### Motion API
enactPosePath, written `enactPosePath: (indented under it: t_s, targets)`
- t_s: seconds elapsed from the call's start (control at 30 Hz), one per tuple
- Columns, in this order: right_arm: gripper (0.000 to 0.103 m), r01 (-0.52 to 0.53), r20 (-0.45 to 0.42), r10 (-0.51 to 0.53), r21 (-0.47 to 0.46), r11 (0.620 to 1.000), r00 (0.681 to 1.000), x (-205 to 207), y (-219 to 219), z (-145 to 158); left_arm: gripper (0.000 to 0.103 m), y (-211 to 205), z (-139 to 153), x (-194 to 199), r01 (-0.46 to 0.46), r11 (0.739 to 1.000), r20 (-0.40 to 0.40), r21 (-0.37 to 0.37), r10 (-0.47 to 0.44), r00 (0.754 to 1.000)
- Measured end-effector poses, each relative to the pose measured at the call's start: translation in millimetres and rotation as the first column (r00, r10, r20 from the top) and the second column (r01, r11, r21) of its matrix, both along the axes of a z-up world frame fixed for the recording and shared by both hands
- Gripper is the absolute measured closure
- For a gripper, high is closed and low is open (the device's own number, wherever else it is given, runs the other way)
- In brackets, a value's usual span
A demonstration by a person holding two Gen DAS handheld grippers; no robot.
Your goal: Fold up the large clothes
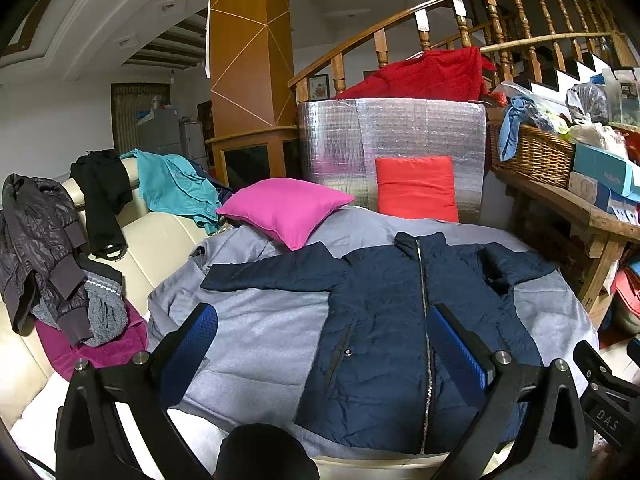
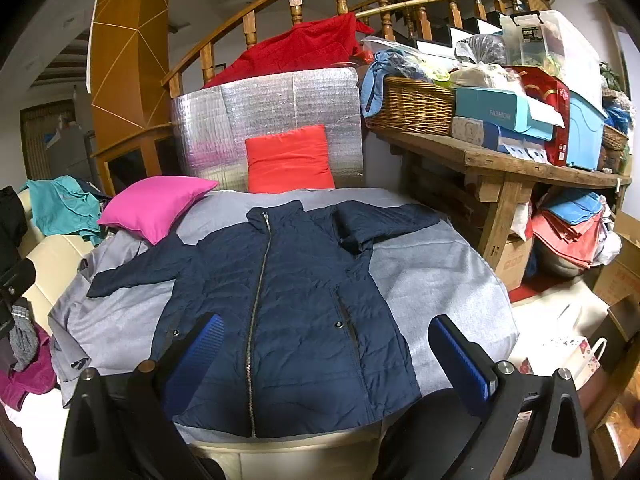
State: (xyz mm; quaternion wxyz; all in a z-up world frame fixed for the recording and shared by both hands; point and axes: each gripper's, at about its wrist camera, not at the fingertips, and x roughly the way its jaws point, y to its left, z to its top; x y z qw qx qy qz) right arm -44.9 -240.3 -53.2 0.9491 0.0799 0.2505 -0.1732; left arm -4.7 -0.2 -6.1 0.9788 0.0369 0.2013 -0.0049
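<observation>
**A:** Why is the navy jacket [image 2: 280, 304] lying like that ahead of your jaws?

**B:** You have it front-up and zipped on the grey cloth [image 2: 436, 280] over the surface, body flat, so the fold lines are easy to read. The sleeve beyond your right gripper [image 2: 326, 354] is already doubled back on itself; the one beyond your left gripper [image 1: 322, 346] reaches out toward the pink cushion [image 1: 286, 210].

**A:** And the jaws themselves?

**B:** Both pairs are spread wide and gripping nothing, poised above the hem nearest you. I'd judge that is your starting stance: one gripper over each half of the jacket, so either sleeve can be taken first.

**A:** Anything in your way?

**B:** The pink cushion sits just beside the outstretched sleeve; mind it.
</observation>
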Motion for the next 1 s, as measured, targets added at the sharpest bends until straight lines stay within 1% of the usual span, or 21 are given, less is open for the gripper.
enactPosePath:
  t_s: [1.0]
  targets:
    - [0.0,-0.008,-0.017,0.008,-0.008,1.0,1.0,2.4,4.5,-1.5,0.0,-1.9,-4.0,0.1,0.009,1.0,-0.01,-0.012,-0.01,1.0]
